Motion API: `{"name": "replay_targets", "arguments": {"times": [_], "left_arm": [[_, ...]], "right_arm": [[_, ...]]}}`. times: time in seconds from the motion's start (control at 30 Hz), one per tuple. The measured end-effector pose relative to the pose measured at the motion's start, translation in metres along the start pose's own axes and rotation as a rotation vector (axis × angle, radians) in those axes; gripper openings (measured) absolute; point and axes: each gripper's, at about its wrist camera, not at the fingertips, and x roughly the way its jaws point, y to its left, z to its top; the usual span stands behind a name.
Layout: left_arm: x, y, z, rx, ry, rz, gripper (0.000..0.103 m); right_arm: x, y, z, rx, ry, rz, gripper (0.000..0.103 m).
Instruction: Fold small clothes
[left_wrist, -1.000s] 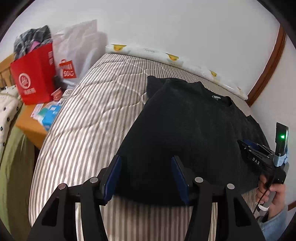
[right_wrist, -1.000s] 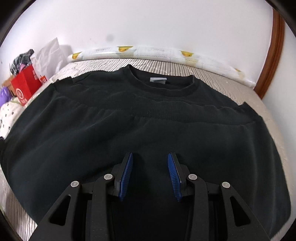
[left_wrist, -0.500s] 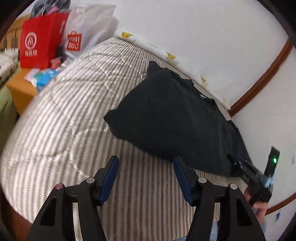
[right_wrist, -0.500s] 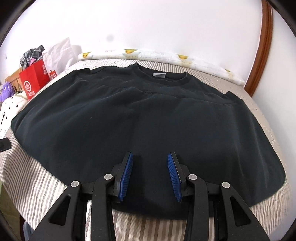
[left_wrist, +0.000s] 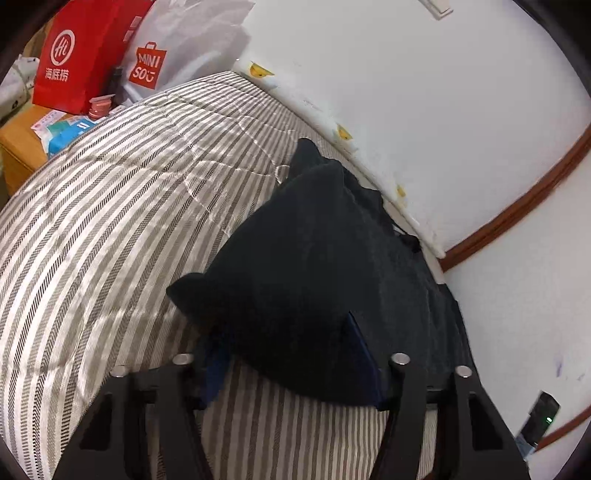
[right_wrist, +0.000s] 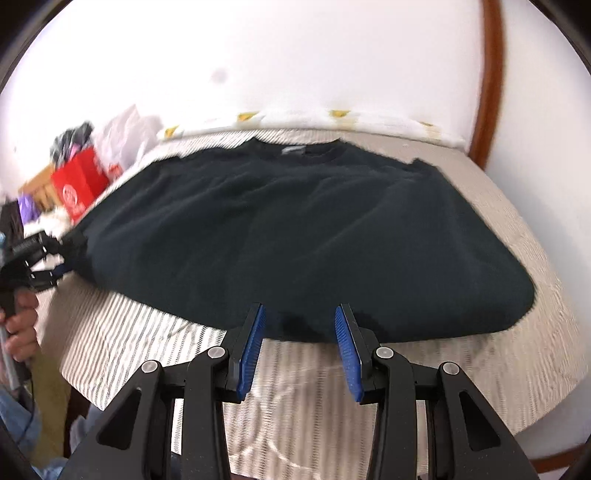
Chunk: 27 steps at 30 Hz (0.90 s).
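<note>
A black sweater lies spread flat on the striped mattress, collar toward the wall. My left gripper is at the sweater's near left corner. Its jaws are closing, with the raised edge of the fabric lying between them and draped over the fingers, which still stand well apart. In the right wrist view the left gripper shows at that same corner of the sweater. My right gripper hovers open just above the middle of the near hem, with nothing gripped between its blue pads.
A red paper bag and a white shopping bag stand by the bed's far left corner, above a wooden side table with small packets. A white wall runs behind the bed. A person's hand holds the left gripper's handle.
The left gripper rolled, sank to the sweater's left corner and narrowed around its edge. The right gripper drew back from over the sweater's middle to its near hem, its opening unchanged.
</note>
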Motion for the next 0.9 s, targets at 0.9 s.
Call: {"name": "replay_targets", "arguments": {"times": [0.9], "left_arm": [[0.079,-0.269,-0.067,0.628,0.241,-0.239,0.014]], "right_arm": [[-0.035,-0.121,0.0,0.195,-0.036,-0.063,0.04]]}}
